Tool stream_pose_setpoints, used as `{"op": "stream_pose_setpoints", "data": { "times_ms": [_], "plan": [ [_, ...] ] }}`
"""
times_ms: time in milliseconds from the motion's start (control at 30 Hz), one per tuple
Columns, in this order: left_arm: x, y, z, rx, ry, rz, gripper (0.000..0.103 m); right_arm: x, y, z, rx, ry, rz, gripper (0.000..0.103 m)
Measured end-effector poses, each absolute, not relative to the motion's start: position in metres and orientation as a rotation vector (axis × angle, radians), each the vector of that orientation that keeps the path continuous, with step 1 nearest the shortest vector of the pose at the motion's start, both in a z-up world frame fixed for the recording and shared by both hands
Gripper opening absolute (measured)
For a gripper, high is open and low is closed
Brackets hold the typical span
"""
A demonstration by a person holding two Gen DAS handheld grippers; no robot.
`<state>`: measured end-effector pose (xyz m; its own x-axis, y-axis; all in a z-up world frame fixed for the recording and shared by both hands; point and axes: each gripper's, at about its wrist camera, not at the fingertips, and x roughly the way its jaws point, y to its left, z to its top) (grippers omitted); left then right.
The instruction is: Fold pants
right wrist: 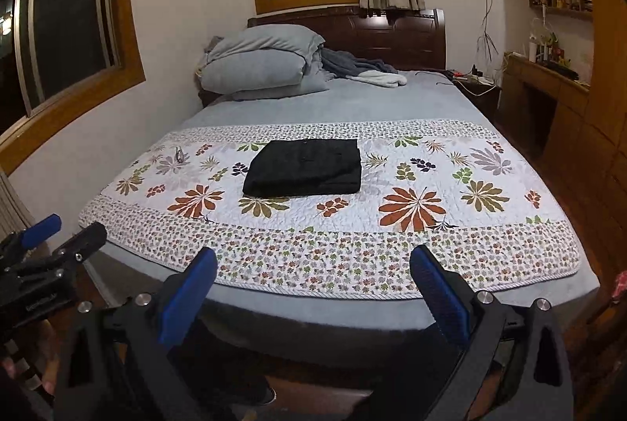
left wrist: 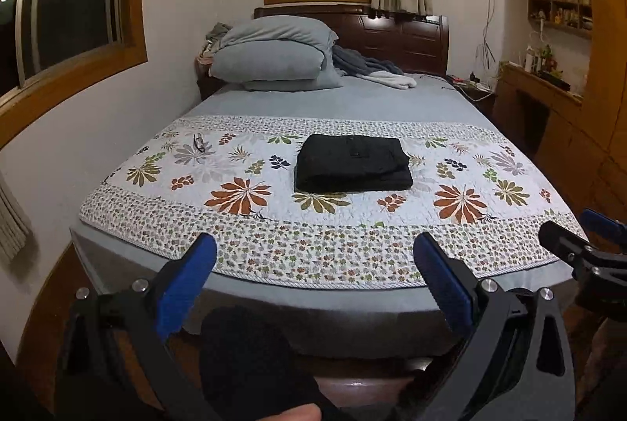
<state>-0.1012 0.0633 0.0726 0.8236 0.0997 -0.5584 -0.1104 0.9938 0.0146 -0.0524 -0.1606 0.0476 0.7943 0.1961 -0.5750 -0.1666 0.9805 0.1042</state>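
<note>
Pants, black, sit folded into a compact rectangle approx mid-bed, on the white center band of the floral quilt, w/ what looks like a button on the top layer. Edges look squared and layers stacked flat, so my read is the fold is done, or near enough; nothing loose trails off the bundle. Quilt is spread flat across the near half of the bed, prob as a smooth work surface. Left of the bundle, well apart, a pair of glasses lies on the quilt, out of the way. Far end: stacked grey pillows plus a rumpled blanket pushed against the headboard, leaving the near area free. Both tools hang back at the foot of the bed, off the mattress, well apart from the pants. Left gripper has its blue pads spread wide, nothing between them; right gripper same, wide apart and empty. Each shows at the edge of the other's view, so they're side by side. Held back and open like that, seems they're finished w/ the cloth, not reaching for it.
</note>
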Motion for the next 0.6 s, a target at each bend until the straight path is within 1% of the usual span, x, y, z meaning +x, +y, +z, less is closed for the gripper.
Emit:
{"op": "stream_pose_setpoints", "data": {
  "times_ms": [600],
  "plan": [
    [-0.079, 0.061, 0.057, -0.055, 0.641, 0.046, 0.100, -0.038, -0.153, 0.043, 0.011, 0.614, 0.178, 0.099]
  ]
}}
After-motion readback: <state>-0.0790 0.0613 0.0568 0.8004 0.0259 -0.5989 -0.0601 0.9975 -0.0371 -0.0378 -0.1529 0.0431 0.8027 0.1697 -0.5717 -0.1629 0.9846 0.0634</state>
